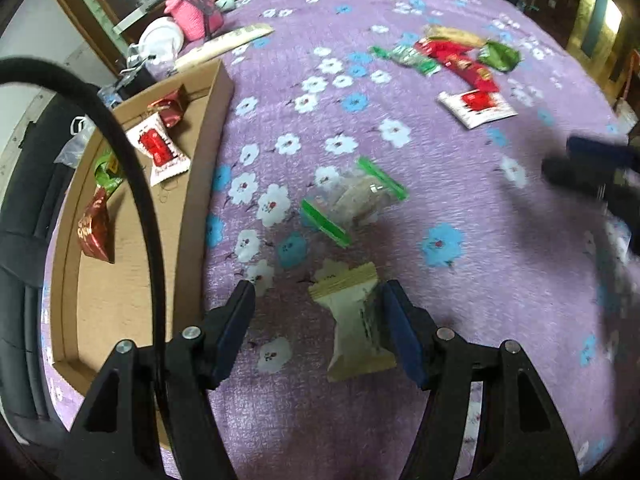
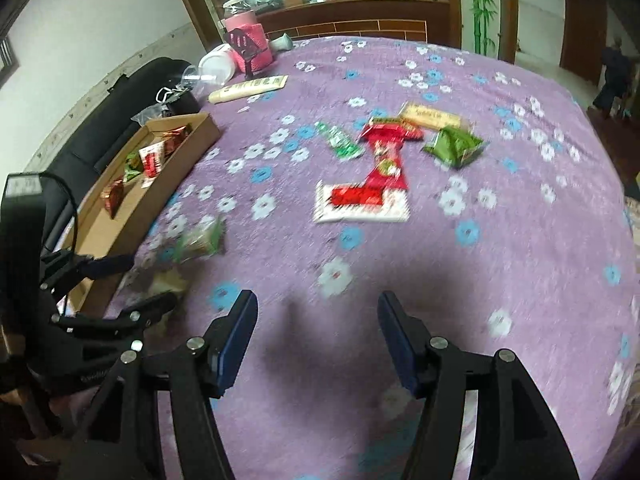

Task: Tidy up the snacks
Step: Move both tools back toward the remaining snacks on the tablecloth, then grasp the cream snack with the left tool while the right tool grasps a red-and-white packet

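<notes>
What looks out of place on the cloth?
Nothing spilled or damaged. Loose snacks lie scattered off the box: a beige packet and a green-edged one near it, plus a jumbled pile far across the cloth.

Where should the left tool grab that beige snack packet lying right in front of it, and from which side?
Grip the beige packet across its narrow middle, coming straight down from above. It lies flat on the purple cloth with its crimped ends pointing toward and away from the left tool, whose open jaws already straddle its long sides.
</notes>
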